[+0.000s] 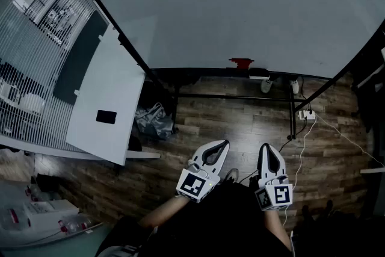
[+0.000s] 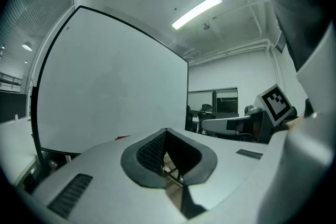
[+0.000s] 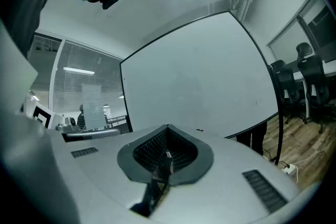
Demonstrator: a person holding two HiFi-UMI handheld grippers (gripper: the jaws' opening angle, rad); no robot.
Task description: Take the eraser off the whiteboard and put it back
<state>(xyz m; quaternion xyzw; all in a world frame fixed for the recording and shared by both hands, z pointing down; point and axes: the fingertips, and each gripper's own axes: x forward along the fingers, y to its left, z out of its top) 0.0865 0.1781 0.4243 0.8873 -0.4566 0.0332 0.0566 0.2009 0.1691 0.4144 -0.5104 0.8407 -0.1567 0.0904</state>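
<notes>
Plainly, the coming move turns on the gap between the jaws and the eraser (image 1: 241, 63). It is a small red block sitting at the lower edge of the whiteboard (image 1: 252, 3), just above the ledge that runs under the board. Its longer side seems to lie along that edge, though it is too small to be sure.

From the head view it lies well ahead of both tools and roughly between the lines they point along. The left gripper (image 1: 225, 142) slants toward it from the left and the right gripper (image 1: 264, 146) stands almost straight below it. Neither is clearly nearer, so either could make the reach.

In the left gripper view the eraser (image 2: 122, 137) shows as a red sliver at the foot of the board, off to the left of the jaw tips. That gripper would probably have to swing that way to line up. In the right gripper view the board fills the middle, but the eraser is too small to pick out with confidence.

Both grippers are held low and close to the person's body, over the wooden floor (image 1: 240, 123), pointing about level toward the board and well apart from it. The left gripper (image 2: 166, 131) has its jaws together with nothing between them. The right gripper (image 3: 168, 127) is likewise closed and empty. So the jaws must part before either can take the eraser — and the task looks not yet begun.
</notes>
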